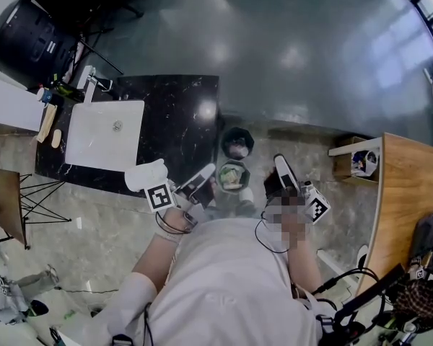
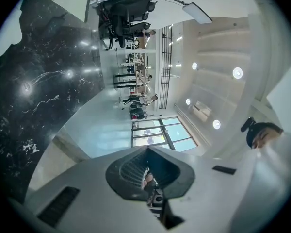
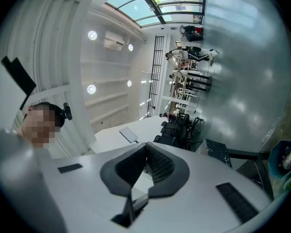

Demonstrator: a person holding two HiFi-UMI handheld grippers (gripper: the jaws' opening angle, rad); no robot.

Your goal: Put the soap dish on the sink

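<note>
Soap dish (image 1: 47,121): prob. the pale wooden slab on the black marble counter (image 1: 180,121), just left of the white sink (image 1: 94,146), w/ a small oval piece below it. It is too small to be sure.

Left gripper (image 1: 206,173) and right gripper (image 1: 278,162) are both held near the person's chest, well apart from counter and dish. In the left gripper view the jaws of the left gripper (image 2: 146,152) are clenched tip to tip, with nothing between. The right gripper (image 3: 146,147) looks the same in the right gripper view, closed and empty.

Each gripper's cube carries black-and-white square markers. Bottles by the tap (image 1: 90,85) are too small for labels to be read.

On the floor between the grippers stand a black bin (image 1: 237,143) and a green tub (image 1: 233,176); their contents are unclear. The person's white shirt (image 1: 231,287) hides the floor below.

The floor is glossy grey (image 1: 296,56) beyond the counter and beige stone (image 1: 94,251) nearer. A wooden table (image 1: 404,193) is cut off at right. Both gripper views show the room sideways: office chairs, windows, ceiling lights.
</note>
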